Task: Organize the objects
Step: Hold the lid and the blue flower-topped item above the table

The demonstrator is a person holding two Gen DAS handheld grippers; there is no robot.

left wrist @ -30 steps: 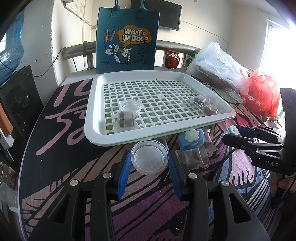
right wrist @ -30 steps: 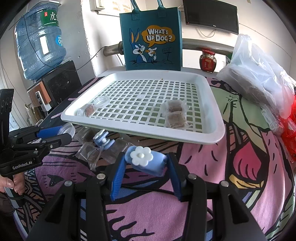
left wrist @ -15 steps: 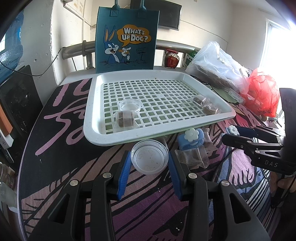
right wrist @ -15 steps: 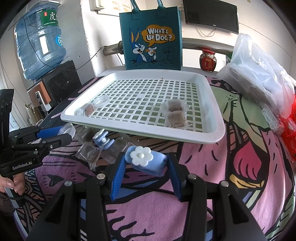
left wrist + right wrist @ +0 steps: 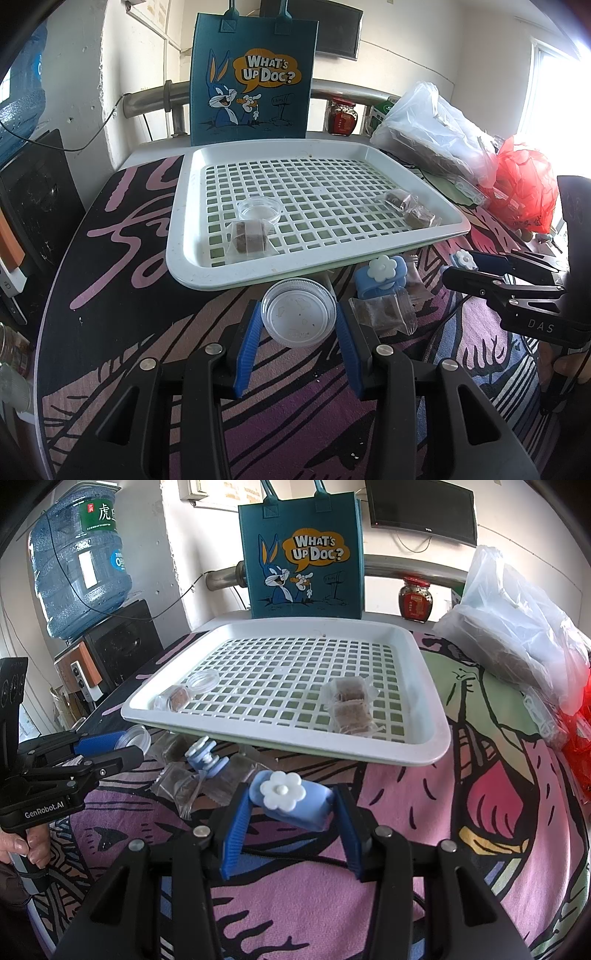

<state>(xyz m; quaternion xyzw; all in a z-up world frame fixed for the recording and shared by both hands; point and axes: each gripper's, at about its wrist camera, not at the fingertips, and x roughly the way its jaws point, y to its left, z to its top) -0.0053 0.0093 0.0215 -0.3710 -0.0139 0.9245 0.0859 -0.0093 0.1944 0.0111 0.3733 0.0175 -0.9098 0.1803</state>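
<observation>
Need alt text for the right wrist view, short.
Right gripper grips a blue flower-topped clip over a patterned cloth. Ahead, a white slotted tray holds wrapped brown cubes; the left gripper holds a clear round lid.

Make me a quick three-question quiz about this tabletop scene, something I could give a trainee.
1. True or false: the left tool is closed on a round clear lid.
2. What does the right tool hold? A) a blue clip with a white flower B) a red jar C) a wrapped brown cube
3. How many wrapped brown cubes lie on the white grid tray?

Key: 1. True. 2. A, the blue clip. 3. Three: one beside the small clear dish and two near the right edge.
</observation>
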